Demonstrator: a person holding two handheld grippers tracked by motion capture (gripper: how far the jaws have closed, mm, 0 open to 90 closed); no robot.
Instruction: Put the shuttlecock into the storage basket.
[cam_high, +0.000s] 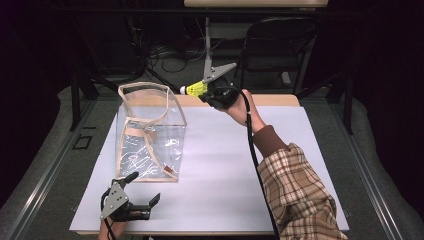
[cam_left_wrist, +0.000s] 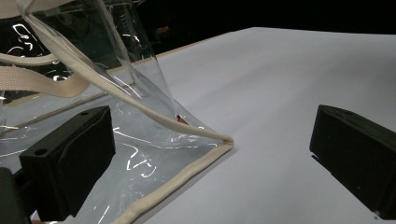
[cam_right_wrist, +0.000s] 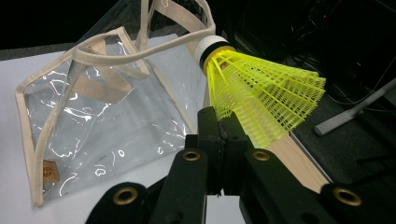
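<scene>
Shuttlecock (cam_right_wrist: 261, 100): one, yellow, its skirt pinched between the clenched jaws of the right gripper (cam_high: 212, 92), held in the air just beside the far rim of the one clear tote bag (cam_high: 150, 132). Nearest the person, the left gripper (cam_high: 142, 200) rests on the white table (cam_high: 240, 165) by the bag's front bottom corner, jaws spread and grasping nothing. The step looks like carrying for a drop; next, the shuttlecock must come over the bag's mouth, cork down, before release.

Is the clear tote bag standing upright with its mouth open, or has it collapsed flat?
Upright and open. In the high view the clear tote bag stands on the table, its cream-trimmed rim spread wide; the right tool holds a yellow shuttlecock beside that rim.
</scene>
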